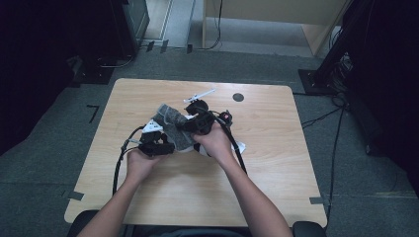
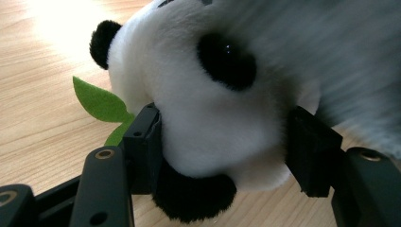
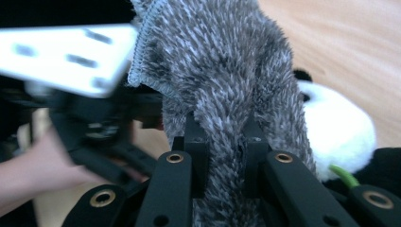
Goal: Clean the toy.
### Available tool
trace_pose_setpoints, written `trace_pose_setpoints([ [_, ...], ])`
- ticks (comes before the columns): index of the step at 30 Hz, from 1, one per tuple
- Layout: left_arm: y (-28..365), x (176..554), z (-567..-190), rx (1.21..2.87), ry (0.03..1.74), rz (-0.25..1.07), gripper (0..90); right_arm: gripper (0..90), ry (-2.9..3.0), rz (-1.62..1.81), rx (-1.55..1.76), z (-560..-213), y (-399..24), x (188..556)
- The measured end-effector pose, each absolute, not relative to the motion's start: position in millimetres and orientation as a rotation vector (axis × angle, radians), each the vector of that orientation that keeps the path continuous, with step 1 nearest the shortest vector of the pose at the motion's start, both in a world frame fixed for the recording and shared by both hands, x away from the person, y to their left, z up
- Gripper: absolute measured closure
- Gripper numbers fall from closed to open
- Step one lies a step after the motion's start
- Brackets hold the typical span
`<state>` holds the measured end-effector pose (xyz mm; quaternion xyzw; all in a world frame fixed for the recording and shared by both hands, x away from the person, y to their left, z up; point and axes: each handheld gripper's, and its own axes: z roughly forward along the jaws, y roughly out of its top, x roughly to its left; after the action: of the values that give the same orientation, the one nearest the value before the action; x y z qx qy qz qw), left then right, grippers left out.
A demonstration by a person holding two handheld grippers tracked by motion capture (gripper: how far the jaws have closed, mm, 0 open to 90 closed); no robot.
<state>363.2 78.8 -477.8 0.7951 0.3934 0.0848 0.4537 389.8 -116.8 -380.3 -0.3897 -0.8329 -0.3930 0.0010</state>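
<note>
Panda toy between left hand-held gripper jaws

Black two-jawed tool (brass-ringed pivots), trailing black cable, bare forearms.

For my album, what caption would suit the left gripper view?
Black jaws of the left gripper squeeze a plush panda's head, a green felt leaf beside it, above the wooden table.

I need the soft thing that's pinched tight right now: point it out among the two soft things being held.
The grey fuzzy cloth, bunched between the right gripper's nearly closed jaws; the plush panda sits in the left gripper's much wider jaws.
</note>
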Motion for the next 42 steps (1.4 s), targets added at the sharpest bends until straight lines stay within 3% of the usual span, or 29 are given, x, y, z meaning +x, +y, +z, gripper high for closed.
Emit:
trace_pose_setpoints([
  [7,78,363,-479,1.959,0.977,0.217,37.8,79.5,-2.636,-1.131,-1.269,-408,-103,397],
  [27,78,362,-478,1.972,0.966,0.214,39.5,80.4,-2.753,-1.033,-1.18,-403,-141,377],
  [42,79,362,-479,1.966,0.963,0.203,40.3,80.6,-2.757,-1.012,-1.316,-392,-190,376],
])
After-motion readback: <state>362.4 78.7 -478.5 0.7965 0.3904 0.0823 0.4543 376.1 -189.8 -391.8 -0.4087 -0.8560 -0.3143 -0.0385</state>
